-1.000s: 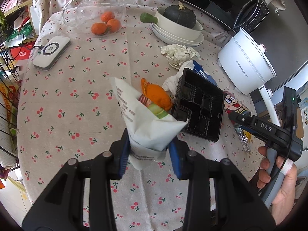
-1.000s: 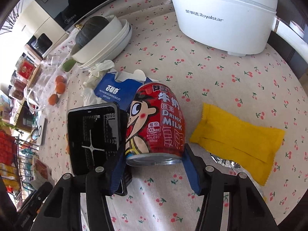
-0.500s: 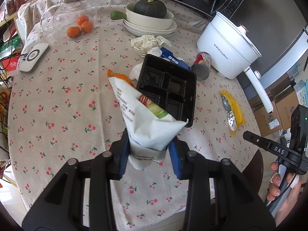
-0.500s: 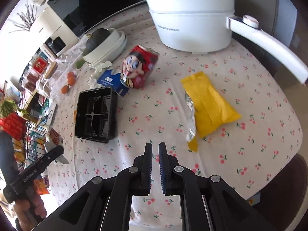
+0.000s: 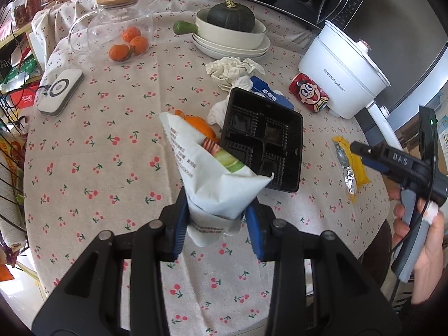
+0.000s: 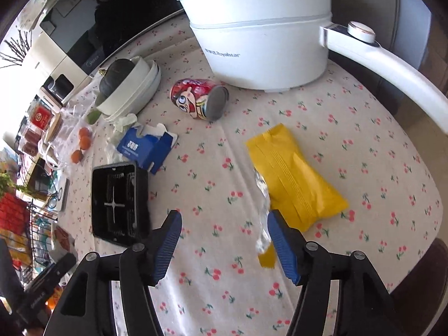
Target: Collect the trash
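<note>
Two hands share this: the left gripper (image 5: 215, 221) fingers clench the white bag (image 5: 215, 179) at frame centre, so keep its mouth up. Right gripper (image 6: 224, 240) fingers are opening, empty, low in frame; close them across the yellow wrapper (image 6: 294, 179) lying right of centre on the bench (image 6: 378, 145)

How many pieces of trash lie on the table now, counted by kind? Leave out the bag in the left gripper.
Cans: 1, red can
Trays: 1, black tray
Boxes: 1, blue box
Wrappers: 1, yellow wrapper
Crumpled papers: 2, one by the plates, one beside the tray
Total: 6
</note>
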`<action>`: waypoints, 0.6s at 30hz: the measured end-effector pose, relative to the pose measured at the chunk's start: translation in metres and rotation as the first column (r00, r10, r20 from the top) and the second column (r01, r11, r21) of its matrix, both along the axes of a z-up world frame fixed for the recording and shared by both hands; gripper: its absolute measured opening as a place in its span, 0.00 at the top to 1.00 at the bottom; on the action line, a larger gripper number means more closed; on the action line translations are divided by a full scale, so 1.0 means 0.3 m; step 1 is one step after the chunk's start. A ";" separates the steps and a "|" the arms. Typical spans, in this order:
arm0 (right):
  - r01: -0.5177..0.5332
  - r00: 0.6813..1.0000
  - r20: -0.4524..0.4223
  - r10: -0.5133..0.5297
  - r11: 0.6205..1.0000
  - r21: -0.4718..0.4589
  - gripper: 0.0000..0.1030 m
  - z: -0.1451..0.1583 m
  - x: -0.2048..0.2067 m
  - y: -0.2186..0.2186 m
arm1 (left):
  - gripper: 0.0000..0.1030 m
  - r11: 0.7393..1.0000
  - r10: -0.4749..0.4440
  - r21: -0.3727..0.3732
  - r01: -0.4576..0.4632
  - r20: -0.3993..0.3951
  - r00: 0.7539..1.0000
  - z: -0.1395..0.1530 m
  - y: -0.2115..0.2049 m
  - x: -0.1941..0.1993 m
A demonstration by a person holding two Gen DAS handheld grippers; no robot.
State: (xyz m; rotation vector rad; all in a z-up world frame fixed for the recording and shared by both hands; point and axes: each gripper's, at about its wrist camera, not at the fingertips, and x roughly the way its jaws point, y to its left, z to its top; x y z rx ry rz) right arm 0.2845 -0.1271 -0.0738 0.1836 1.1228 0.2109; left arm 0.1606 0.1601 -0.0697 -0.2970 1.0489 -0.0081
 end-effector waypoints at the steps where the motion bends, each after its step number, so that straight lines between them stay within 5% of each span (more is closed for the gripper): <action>1: -0.008 1.000 0.016 0.009 1.000 -0.029 0.35 0.004 0.031 0.024 | 0.62 1.000 -0.003 0.015 0.003 0.005 1.000 0.002 0.009 0.003; 4: -0.111 0.989 0.073 0.129 0.972 -0.207 0.35 0.025 0.108 0.143 | 0.62 1.000 -0.009 0.027 0.009 0.011 1.000 0.002 0.045 0.014; 8: -0.278 0.941 0.074 0.329 0.880 -0.385 0.38 0.042 0.224 0.293 | 0.62 1.000 -0.009 -0.006 0.009 0.001 1.000 -0.010 0.090 0.023; 18: -0.335 0.912 -0.003 0.411 0.739 -0.584 0.53 -0.093 0.492 0.392 | 0.62 1.000 -0.016 -0.004 0.016 -0.038 0.999 -0.049 0.126 0.027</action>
